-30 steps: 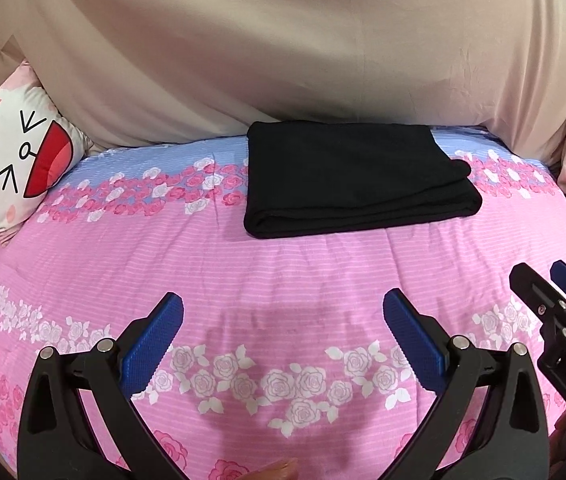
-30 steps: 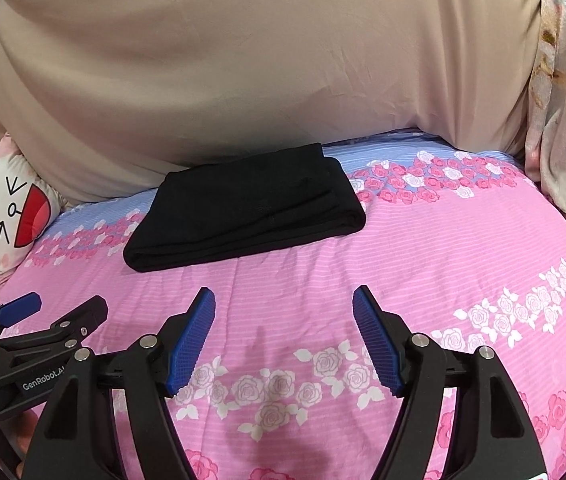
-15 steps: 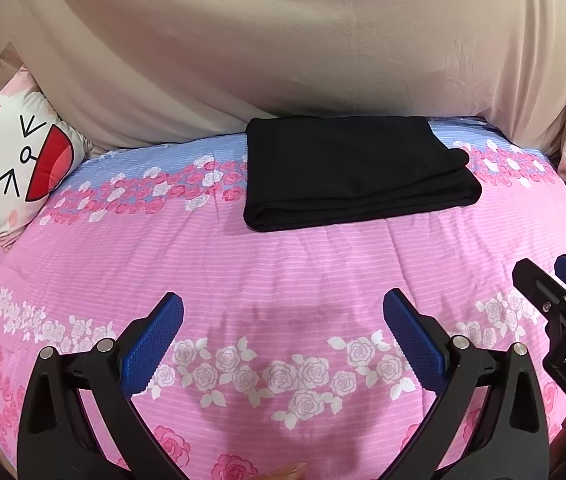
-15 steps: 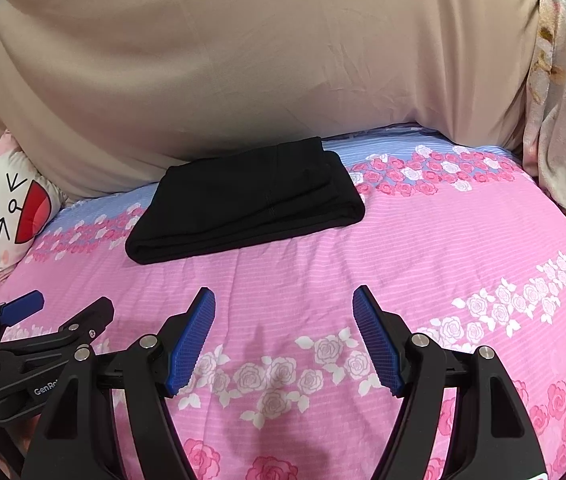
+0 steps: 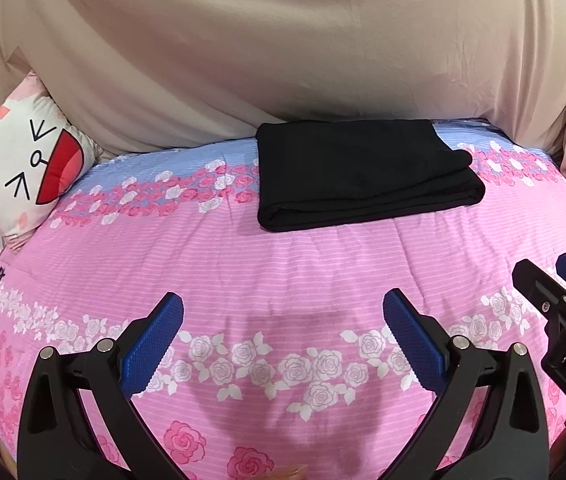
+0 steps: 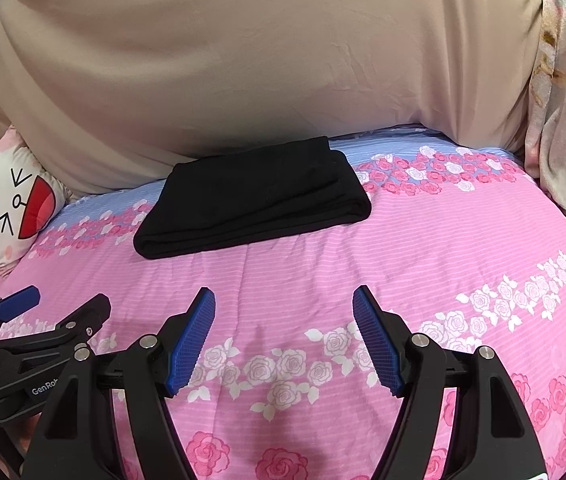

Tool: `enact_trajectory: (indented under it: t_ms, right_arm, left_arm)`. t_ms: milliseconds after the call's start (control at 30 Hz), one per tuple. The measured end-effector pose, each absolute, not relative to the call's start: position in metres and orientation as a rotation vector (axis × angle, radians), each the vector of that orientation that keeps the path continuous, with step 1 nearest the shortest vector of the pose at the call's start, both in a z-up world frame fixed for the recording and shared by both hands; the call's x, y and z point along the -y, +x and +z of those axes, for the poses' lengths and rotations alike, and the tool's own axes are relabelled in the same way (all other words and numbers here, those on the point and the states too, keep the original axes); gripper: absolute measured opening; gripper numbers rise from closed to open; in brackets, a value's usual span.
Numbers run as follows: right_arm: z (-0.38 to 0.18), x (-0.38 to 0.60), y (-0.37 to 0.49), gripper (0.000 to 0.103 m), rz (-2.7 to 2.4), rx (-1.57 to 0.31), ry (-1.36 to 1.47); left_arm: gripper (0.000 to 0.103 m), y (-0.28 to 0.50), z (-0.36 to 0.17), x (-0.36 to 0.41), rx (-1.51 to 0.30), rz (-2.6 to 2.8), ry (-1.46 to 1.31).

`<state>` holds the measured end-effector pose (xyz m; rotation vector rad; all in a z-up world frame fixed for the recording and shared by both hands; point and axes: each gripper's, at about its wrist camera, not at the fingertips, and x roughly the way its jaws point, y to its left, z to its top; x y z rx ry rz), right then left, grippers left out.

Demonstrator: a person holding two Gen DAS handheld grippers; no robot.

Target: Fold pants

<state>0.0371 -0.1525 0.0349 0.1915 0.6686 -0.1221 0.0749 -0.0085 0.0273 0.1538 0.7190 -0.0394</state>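
Observation:
The black pants (image 5: 359, 172) lie folded into a neat flat rectangle at the far side of the bed, against the beige sheet; they also show in the right wrist view (image 6: 255, 200). My left gripper (image 5: 283, 344) is open and empty, well short of the pants over the pink quilt. My right gripper (image 6: 285, 340) is open and empty too, also well back from the pants. Each gripper shows at the edge of the other's view, the right one (image 5: 559, 280) and the left one (image 6: 59, 300).
A pink floral quilt (image 5: 283, 272) covers the bed. A cat-face cushion (image 5: 31, 172) leans at the far left. A beige sheet (image 5: 283, 52) hangs behind the pants. A pale floral curtain (image 6: 563, 120) hangs at the right.
Both grippers have drawn back and tilted slightly, so the pants sit a little farther and higher in view. The pants have not moved. Both grippers stay open.

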Motion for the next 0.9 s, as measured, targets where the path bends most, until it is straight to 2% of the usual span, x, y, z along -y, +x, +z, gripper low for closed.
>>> enact_trajectory:
  t_ms: [900]
  right_arm:
    - [0.028, 0.156, 0.027, 0.071, -0.134, -0.702, 0.195]
  left_arm:
    - [0.098, 0.067, 0.019, 0.014, -0.762, -0.065, 0.178]
